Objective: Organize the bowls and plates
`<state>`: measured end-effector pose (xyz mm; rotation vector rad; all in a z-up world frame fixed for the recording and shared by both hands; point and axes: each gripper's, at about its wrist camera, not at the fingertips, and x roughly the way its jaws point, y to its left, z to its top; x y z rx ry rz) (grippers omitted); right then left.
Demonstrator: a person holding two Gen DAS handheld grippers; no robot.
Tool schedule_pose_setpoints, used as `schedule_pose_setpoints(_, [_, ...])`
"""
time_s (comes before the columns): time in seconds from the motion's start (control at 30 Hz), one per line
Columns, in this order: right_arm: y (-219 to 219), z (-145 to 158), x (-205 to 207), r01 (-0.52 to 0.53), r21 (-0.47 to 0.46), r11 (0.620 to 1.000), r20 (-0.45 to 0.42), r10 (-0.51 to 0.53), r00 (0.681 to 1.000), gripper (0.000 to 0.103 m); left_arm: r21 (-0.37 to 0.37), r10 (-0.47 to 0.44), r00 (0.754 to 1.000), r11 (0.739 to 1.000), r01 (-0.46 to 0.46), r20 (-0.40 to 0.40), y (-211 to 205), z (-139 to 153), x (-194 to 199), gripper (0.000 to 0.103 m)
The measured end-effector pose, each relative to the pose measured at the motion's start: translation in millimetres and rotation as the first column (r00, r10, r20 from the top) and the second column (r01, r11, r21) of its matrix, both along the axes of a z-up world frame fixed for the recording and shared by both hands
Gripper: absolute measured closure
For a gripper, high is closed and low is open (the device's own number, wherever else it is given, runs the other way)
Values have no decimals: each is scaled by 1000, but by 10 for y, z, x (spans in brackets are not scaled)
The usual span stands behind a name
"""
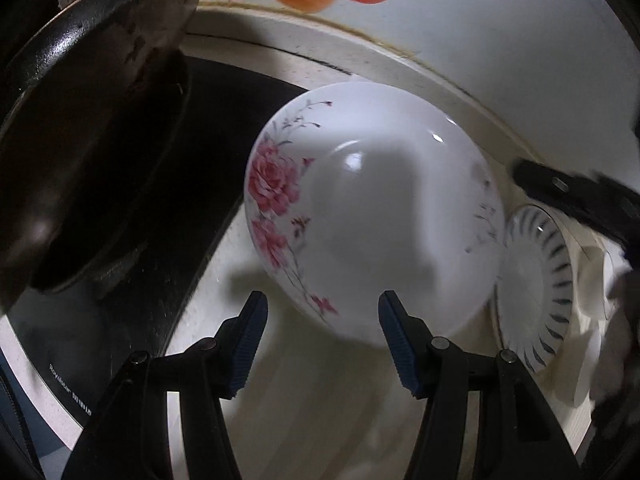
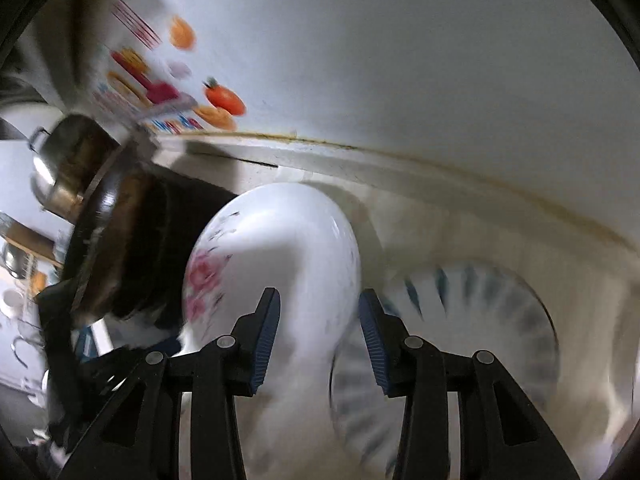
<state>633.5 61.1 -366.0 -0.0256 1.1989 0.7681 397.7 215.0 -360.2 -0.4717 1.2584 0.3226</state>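
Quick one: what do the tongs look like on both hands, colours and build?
Both match. Left tongs: black plastic arms with round silver pivot pins and blue ribbed pads on the inner faces. Right tongs: same black linkage, silver pins, blue ribbed pads. No cables, markings or sleeves show.

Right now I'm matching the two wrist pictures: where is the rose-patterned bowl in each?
Left wrist view: the rose-patterned bowl fills the centre, upside down, just beyond the open fingers.
Right wrist view: the bowl sits centre-left, blurred, above the fingers.
Shared landmark: the blue-striped plate lies right of the bowl in both.
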Motion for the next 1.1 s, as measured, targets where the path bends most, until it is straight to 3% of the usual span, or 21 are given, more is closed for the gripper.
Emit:
schedule_pose_setpoints(0.07, [314, -189, 220, -34, -42, 999, -12, 33, 999, 59, -11, 8, 1000, 1000, -8, -9, 24, -44, 4, 48])
schedule_pose_setpoints(0.23, [531, -541, 470, -57, -112, 992, -38, 53, 998, 60, 32, 14, 1000, 999, -14, 0, 17, -96, 53, 48])
schedule_pose_setpoints(0.4, [658, -747, 500, -101, -140, 985, -49, 95, 994, 71, 67, 22, 1000, 998, -23, 10, -15, -108, 53, 48])
schedule_pose_setpoints(0.5, [647, -770, 487, -103, -134, 986, -31, 99, 995, 73, 55, 52, 998, 997, -54, 32, 20, -83, -47, 55])
schedule_pose_setpoints(0.67, [579, -775, 437, -118, -103, 988, -35, 115, 993, 80, 27, 84, 994, 996, -85, 64, -16, 26, -189, 55])
schedule_pose_setpoints(1.1, [8, -414, 143, -107, -64, 992, 0, 107, 994, 80, 23, 39, 992, 999, -41, 117, -275, 401, -348, 55])
